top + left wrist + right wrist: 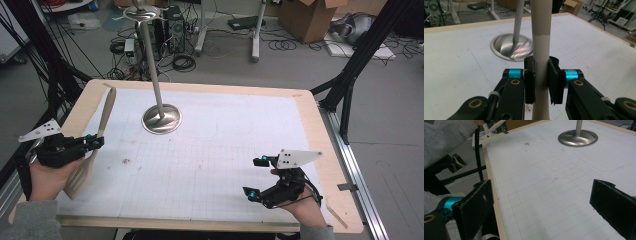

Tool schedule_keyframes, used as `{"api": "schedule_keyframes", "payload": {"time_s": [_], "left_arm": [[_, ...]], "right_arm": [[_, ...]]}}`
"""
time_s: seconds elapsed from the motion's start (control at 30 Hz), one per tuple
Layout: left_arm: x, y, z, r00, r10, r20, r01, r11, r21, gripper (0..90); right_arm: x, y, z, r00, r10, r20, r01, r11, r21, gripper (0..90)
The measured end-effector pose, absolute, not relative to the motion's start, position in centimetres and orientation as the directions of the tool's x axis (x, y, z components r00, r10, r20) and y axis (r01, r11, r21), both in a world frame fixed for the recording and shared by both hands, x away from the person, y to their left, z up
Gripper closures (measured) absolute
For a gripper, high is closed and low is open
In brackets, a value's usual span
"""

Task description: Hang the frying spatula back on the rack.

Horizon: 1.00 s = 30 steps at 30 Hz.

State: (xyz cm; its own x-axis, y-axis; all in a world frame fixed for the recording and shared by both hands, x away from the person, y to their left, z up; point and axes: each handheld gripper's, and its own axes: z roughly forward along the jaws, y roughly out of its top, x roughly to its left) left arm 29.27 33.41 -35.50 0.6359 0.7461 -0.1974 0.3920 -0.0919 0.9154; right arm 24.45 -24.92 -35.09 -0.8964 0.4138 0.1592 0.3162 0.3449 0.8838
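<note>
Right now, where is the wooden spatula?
In the high view the wooden spatula is at the table's left edge, clamped in the left gripper, left of the metal stand.

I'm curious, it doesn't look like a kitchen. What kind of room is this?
Probably a lab or workshop: cables lie tangled on the floor, cardboard boxes stand behind, and the table wears a gridded white mat.

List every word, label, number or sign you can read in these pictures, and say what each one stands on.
None: no readable text in any view.
The white grid mat bears only ruled lines and faint pencil curves, no figures.
The wooden spatula held in the left tool is unmarked.
The cardboard boxes on the floor are too small and blurred to show any print.
</note>
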Motion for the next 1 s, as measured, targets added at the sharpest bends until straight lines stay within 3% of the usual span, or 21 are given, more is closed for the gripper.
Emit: {"api": "schedule_keyframes", "payload": {"time_s": [1.0], "left_arm": [[32.0, 33.5, -30.3, 0.663, 0.741, -0.108, 0.343, -0.172, 0.923, 77.7]], "right_arm": [[24.4, -25.0, -35.1, -0.898, 0.409, 0.161, 0.314, 0.341, 0.886, 4.2]]}}
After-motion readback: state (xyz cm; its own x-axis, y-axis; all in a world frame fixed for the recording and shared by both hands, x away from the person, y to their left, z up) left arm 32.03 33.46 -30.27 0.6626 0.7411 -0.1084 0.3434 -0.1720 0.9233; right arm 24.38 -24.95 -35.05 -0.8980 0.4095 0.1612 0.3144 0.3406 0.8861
